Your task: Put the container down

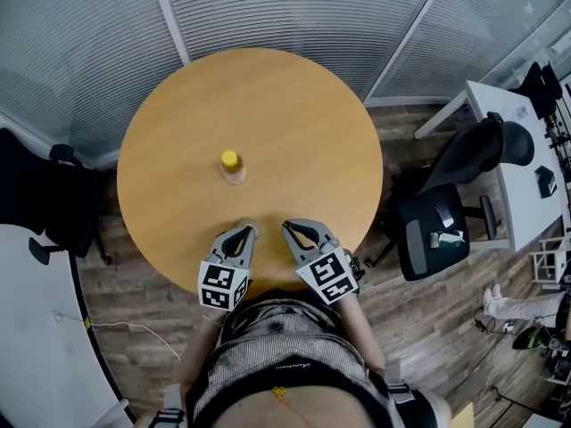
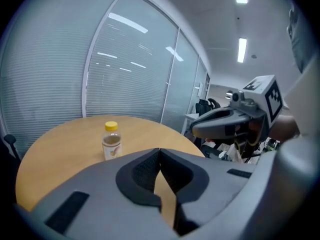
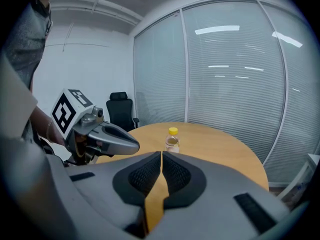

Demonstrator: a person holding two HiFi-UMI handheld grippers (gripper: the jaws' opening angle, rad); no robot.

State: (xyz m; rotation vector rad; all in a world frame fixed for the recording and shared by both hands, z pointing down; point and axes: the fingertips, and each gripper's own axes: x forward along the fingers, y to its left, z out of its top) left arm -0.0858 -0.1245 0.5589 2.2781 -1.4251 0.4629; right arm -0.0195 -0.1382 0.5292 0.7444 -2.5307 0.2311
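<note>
A small clear bottle with a yellow cap point(image 1: 233, 167) stands upright near the middle of the round wooden table point(image 1: 303, 96), untouched. Both grippers hover side by side over the table's near edge, well short of the bottle. My left gripper point(image 1: 247, 228) is shut, its jaws meeting with nothing between them. My right gripper point(image 1: 289, 227) is also shut and empty. In the left gripper view the bottle point(image 2: 111, 140) stands ahead and to the left of the closed jaws point(image 2: 159, 150). From the right gripper view the bottle point(image 3: 172, 140) is straight ahead, beyond the closed jaws point(image 3: 162, 154).
A black office chair point(image 1: 442, 226) stands close to the table's right side, with a white desk point(image 1: 517, 168) beyond it. Another dark chair point(image 1: 53, 203) is at the left. Glass walls with blinds point(image 1: 294, 12) curve behind the table.
</note>
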